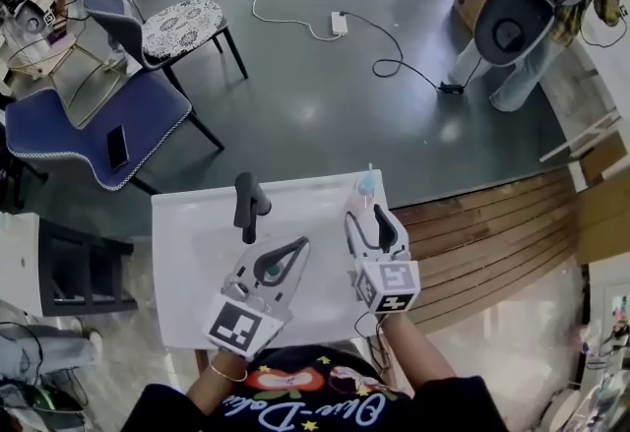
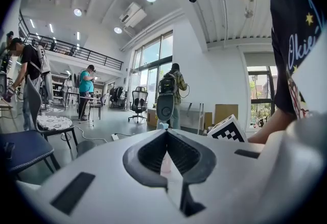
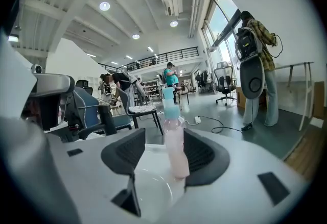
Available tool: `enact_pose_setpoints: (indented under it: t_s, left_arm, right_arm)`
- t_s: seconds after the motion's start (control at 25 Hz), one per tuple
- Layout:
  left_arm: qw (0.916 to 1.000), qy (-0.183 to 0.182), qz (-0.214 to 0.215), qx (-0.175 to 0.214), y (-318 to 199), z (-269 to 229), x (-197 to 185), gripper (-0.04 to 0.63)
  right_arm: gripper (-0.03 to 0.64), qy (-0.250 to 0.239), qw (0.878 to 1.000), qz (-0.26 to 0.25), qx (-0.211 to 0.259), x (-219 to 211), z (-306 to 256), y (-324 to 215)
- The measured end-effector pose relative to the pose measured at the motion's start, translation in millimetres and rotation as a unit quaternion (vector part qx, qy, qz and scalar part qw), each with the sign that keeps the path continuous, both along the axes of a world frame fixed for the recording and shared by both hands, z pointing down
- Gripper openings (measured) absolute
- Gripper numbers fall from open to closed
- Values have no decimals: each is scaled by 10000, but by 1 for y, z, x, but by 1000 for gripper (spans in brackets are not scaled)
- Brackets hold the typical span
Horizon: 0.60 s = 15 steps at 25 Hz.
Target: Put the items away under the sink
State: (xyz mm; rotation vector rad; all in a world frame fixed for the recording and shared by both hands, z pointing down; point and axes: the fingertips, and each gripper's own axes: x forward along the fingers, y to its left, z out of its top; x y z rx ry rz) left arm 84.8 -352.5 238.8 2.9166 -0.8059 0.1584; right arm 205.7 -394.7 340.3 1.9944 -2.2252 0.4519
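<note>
My right gripper (image 3: 164,135) is wide open. The pink bottle with the pale blue cap (image 3: 174,151) stands upright between its jaws on the white table (image 1: 197,253), nearer the right-hand pad than the left, and as far as I can see neither pad presses on it. My left gripper (image 2: 166,133) is closed on nothing, off to the left of the bottle. To take the bottle well, I judge I should centre it between the pads, set them on the body below the cap, and close gently so it neither tips nor skids. A dark upright thing (image 1: 251,207) ahead of my left gripper is worth avoiding on the lift.
</note>
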Motion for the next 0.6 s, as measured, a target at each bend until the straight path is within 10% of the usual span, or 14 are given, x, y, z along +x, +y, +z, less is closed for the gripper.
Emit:
enact_pose_setpoints:
  t_s: [0.6]
  left_arm:
    - [9999,-79,-51,-116,-10,9,-8,8]
  right_arm:
    - [252,149,9998,77,-56,4,13,-18]
